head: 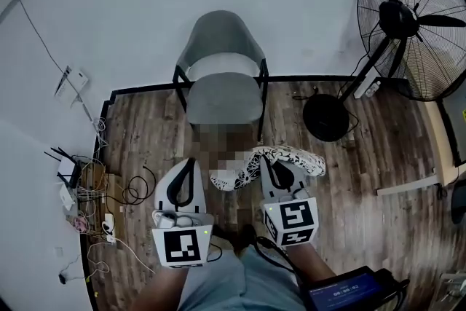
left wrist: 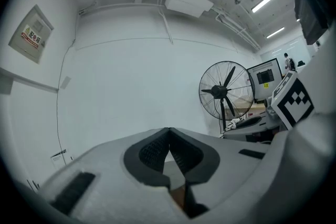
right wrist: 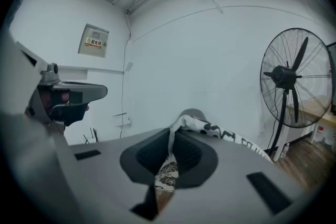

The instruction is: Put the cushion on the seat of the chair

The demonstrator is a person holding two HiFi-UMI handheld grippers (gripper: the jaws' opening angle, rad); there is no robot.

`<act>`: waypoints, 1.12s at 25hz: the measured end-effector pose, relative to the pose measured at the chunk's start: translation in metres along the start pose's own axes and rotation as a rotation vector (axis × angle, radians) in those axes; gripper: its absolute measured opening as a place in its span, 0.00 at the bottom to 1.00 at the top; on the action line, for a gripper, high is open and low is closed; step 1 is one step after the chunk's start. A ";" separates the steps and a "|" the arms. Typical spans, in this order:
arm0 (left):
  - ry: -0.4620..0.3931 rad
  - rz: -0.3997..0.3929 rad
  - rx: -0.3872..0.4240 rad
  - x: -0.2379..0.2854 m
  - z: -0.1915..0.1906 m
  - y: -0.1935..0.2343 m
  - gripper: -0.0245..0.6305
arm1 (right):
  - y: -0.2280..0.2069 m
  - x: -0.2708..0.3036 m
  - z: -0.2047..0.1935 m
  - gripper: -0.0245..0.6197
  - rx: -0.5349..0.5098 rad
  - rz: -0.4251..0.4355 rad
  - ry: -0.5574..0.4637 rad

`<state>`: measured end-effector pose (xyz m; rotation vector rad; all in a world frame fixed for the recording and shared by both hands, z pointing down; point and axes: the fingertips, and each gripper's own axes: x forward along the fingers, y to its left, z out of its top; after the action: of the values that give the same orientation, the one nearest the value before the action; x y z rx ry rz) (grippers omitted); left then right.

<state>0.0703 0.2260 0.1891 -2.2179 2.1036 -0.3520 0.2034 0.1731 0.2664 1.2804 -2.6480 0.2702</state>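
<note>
Wood floor [head: 378,156]; right hand-held gripper [right wrist: 169,139] clamps cushion [head: 295,156].

Wood floor [head: 378,156] w/ grey chair [head: 222,95] by wall, fan base [head: 325,117] at right, cable tangle [head: 109,193] at left

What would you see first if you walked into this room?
A big black fan stands on the right, near the wall. In the middle is a grey chair with nothing on its seat. Just in front of it, the right gripper pinches a black-and-white patterned cushion.
</note>
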 end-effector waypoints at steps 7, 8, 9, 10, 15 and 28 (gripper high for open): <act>0.014 0.014 -0.030 0.027 -0.018 0.029 0.05 | 0.002 0.042 0.000 0.06 -0.011 0.003 0.017; 0.018 0.013 -0.039 0.034 -0.022 0.035 0.05 | 0.002 0.050 0.000 0.06 -0.014 0.001 0.023; 0.024 0.012 -0.049 0.042 -0.026 0.041 0.05 | 0.002 0.059 -0.001 0.06 -0.016 -0.001 0.029; 0.030 0.008 -0.061 0.050 -0.030 0.048 0.05 | 0.002 0.068 -0.001 0.06 -0.018 -0.005 0.036; 0.047 -0.020 -0.090 0.102 -0.049 0.089 0.05 | 0.005 0.125 0.003 0.06 -0.019 -0.032 0.062; 0.001 -0.056 -0.114 0.216 -0.043 0.196 0.05 | 0.012 0.267 0.061 0.06 -0.041 -0.084 0.038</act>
<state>-0.1214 0.0040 0.2170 -2.3429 2.1160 -0.2417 0.0256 -0.0356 0.2725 1.3561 -2.5471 0.2247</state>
